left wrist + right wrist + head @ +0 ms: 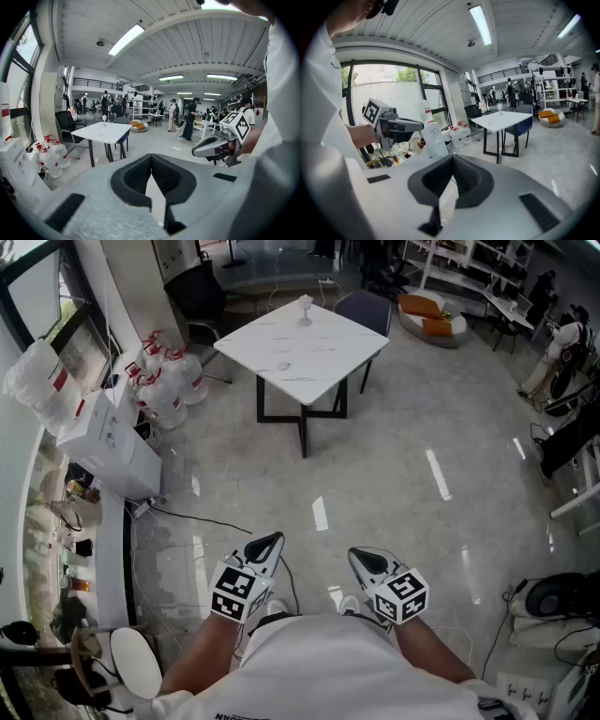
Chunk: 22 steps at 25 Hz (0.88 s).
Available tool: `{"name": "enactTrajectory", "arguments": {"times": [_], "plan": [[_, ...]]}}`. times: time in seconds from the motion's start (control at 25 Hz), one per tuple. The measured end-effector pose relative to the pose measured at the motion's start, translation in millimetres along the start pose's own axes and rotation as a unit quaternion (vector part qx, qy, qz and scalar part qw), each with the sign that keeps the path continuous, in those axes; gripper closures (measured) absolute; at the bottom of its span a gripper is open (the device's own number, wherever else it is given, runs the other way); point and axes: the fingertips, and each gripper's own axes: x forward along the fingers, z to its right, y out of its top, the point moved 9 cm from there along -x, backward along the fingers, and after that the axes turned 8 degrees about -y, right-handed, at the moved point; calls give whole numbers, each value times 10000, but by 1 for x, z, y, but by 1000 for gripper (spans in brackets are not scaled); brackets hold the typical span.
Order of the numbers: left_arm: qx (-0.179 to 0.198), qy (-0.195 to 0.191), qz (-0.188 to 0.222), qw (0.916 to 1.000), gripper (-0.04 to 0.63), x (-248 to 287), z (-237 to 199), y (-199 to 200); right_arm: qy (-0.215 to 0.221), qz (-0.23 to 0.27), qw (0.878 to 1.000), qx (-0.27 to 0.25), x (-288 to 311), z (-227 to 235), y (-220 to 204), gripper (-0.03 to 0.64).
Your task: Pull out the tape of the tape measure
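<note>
left hand-held gripper [265, 545]: jaws together, empty | right hand-held gripper [366, 561]: jaws together, empty | both kept close at the waist, probably a ready pose | tape measure: in no view | white table [281, 357]: well ahead | task: unstarted

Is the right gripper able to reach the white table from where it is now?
Probably not. The right gripper, shut, sits close to the person's torso, and the white table stands well away across open floor. Nothing blocks the path; walking closer should do it.
</note>
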Motion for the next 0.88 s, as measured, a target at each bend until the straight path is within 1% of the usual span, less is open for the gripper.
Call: {"name": "enactTrajectory", "arguments": {"times": [0.2, 0.36, 0.48, 0.64, 0.76, 0.88], "plan": [[51, -2, 30, 10000, 586, -1, 5, 3, 5, -2, 10000, -23, -2, -1, -1, 614], [97, -27, 59, 9999, 586, -3, 0, 3, -9, -6, 10000, -52, 1, -4, 2, 614], [80, -67, 35, 9999, 586, -7, -6, 2, -14, -17, 10000, 32, 4, -9, 3, 613], [20, -141, 17, 9999, 586, -14, -14, -4, -41, -116, 9999, -37, 11, -24, 3, 612], [-116, -165, 147, 9997, 586, -26, -26, -7, -116, -86, 9997, -219, 16, -38, 6, 612], [-219, -118, 276, 9993, 586, -44, -44, -7, -206, 3, 9996, -199, 25, -52, 11, 612]]}}
